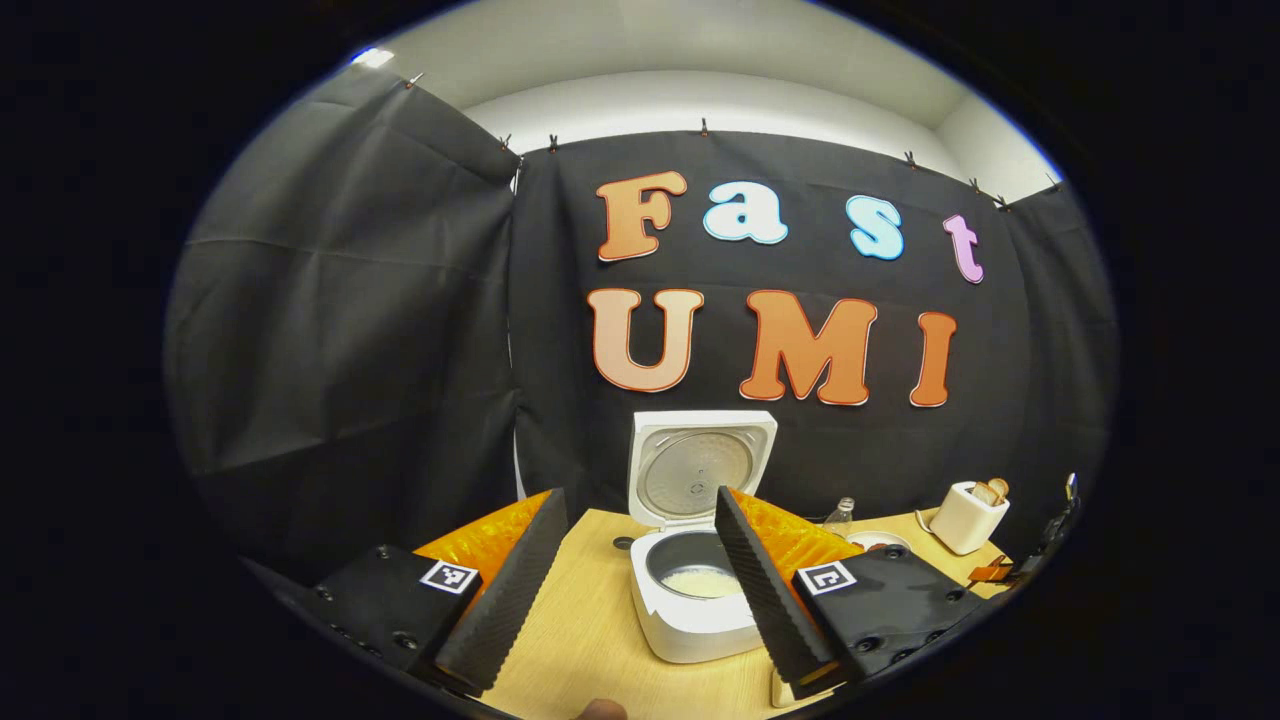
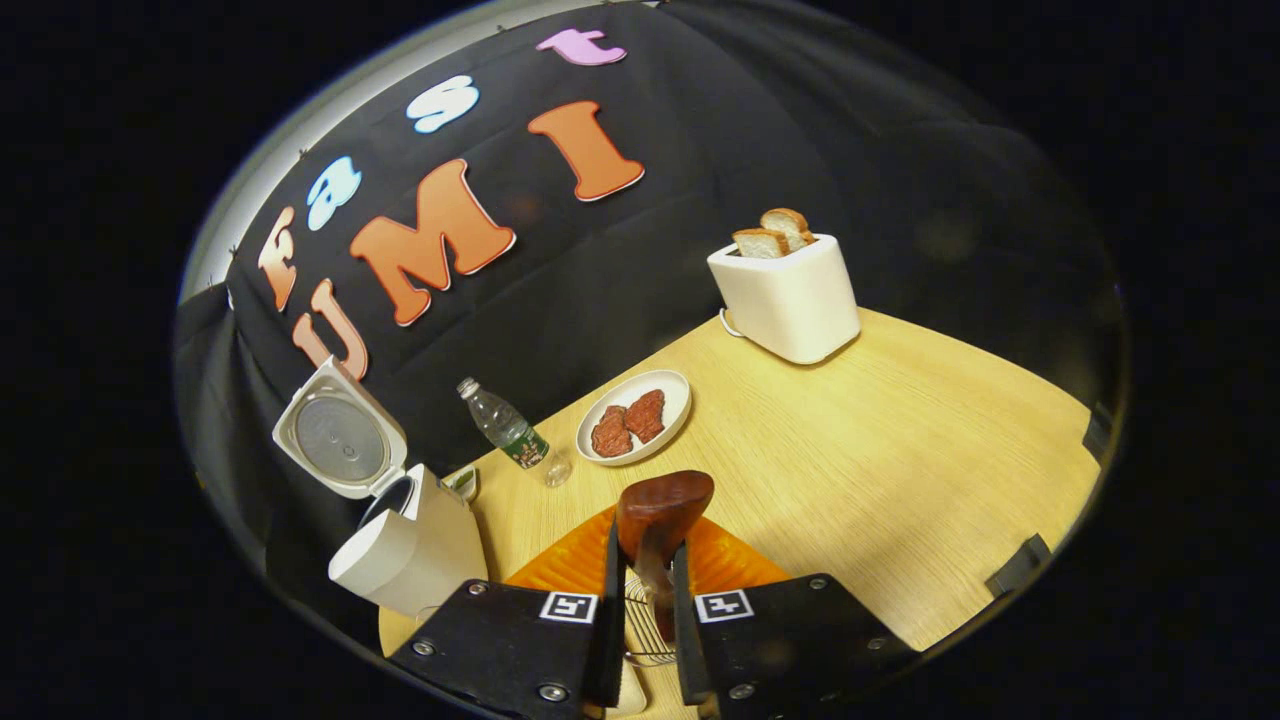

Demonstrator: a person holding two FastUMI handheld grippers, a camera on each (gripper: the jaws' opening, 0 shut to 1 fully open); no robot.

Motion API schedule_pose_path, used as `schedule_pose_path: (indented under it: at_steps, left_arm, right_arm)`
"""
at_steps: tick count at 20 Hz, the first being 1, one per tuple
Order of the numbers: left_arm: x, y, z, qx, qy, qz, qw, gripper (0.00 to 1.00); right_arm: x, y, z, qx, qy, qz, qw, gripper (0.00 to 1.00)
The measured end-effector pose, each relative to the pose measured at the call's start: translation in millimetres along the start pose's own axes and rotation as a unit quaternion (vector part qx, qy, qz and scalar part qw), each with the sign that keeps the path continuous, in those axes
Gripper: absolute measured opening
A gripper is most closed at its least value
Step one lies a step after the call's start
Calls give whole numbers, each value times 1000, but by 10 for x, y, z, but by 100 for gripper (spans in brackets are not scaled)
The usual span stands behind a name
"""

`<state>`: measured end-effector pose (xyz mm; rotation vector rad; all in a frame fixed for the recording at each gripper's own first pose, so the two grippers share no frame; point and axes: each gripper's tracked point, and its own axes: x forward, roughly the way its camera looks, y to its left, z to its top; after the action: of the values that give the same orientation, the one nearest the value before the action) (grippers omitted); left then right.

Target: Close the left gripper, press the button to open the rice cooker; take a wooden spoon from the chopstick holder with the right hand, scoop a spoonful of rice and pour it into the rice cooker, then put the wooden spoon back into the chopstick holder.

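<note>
The right gripper (image 2: 645,570) clamps the wooden spoon (image 2: 660,515), probably above the chopstick holder (image 2: 645,620); a tilted spoon could miss it. The left gripper (image 1: 640,560) gapes before the open rice cooker (image 1: 695,540), mid-worktop (image 2: 880,450).

one rice cooker (image 2: 400,520), one toaster (image 2: 790,295), two bread slices (image 2: 770,232), one bottle (image 2: 510,432), one plate (image 2: 676,388)

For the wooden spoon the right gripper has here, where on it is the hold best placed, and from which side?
On the narrow handle, just under the bowl, where the right gripper now clamps it. The wooden spoon stands upright, bowl up, over a wire holder, so coming from above with one finger on each flat side suits it. The broad rounded bowl would likely slip.
</note>
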<state>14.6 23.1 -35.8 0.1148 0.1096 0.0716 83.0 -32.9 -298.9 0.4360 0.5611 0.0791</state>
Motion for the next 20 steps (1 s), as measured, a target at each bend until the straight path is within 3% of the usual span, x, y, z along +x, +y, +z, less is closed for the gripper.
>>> schedule_pose_path:
  at_steps: [1,3,4,5,6,8,11,14,20]
  left_arm:
    - [6,-9,-4,-1,1,0,1000,100]
    - [2,-34,18,-1,-2,-1,1000,100]
    - [7,-54,29,-2,-3,-3,1000,100]
    - [22,-74,37,-1,-3,-5,1000,100]
    - [48,-94,42,0,-3,-5,1000,100]
    - [77,-138,85,-3,-4,-7,1000,100]
    - [180,-221,264,-16,-19,-12,1000,100]
    - [419,-238,539,8,-33,-6,999,99]
    - [1108,-557,1374,6,-100,-38,994,97]
  right_arm:
    - [-7,-73,2,1,-3,-10,1000,23]
    - [4,-184,6,0,-1,-24,1000,35]
    - [-16,-213,10,-1,1,-29,1000,52]
    - [-27,-230,25,-4,2,-35,999,54]
    - [-58,-264,32,-9,3,-43,999,83]
    - [-122,-347,92,-32,-3,-72,997,95]
    - [-368,-300,245,-82,-19,-91,992,95]
    - [-580,-209,457,-105,-43,-100,988,95]
    - [-900,-180,789,-98,-75,-116,986,95]
